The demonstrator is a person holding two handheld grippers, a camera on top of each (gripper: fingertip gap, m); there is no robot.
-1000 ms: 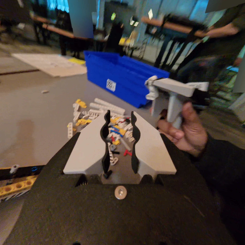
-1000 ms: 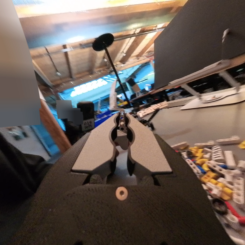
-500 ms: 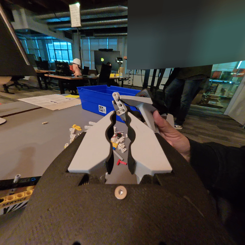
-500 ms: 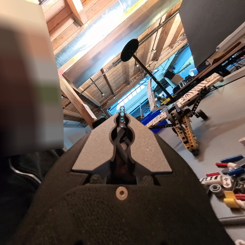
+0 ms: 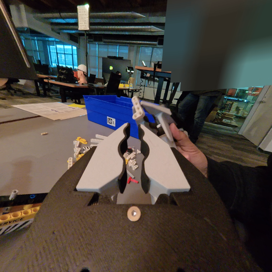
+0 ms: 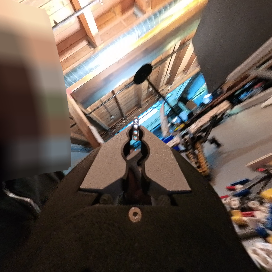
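My right gripper is shut on a thin light grey beam with holes; the beam stands on edge and sticks out past the fingertips. In the left wrist view the right gripper is held in a hand at upper right, with the beam pointing up and left. My left gripper is just below that beam's lower end. Its jaws stand a narrow gap apart with nothing between them, and the blue bin shows through the gap.
A blue bin stands on the grey table behind a scatter of small white, yellow and red pieces. Paper sheets lie far left. A yellow and black built model is at lower left; it also shows in the right wrist view. My left and right fingertips are right by each other.
My left jaws have narrowed from wide open to a small gap, with nothing between them. The right gripper has brought the beam from the right to just above my left fingertips.
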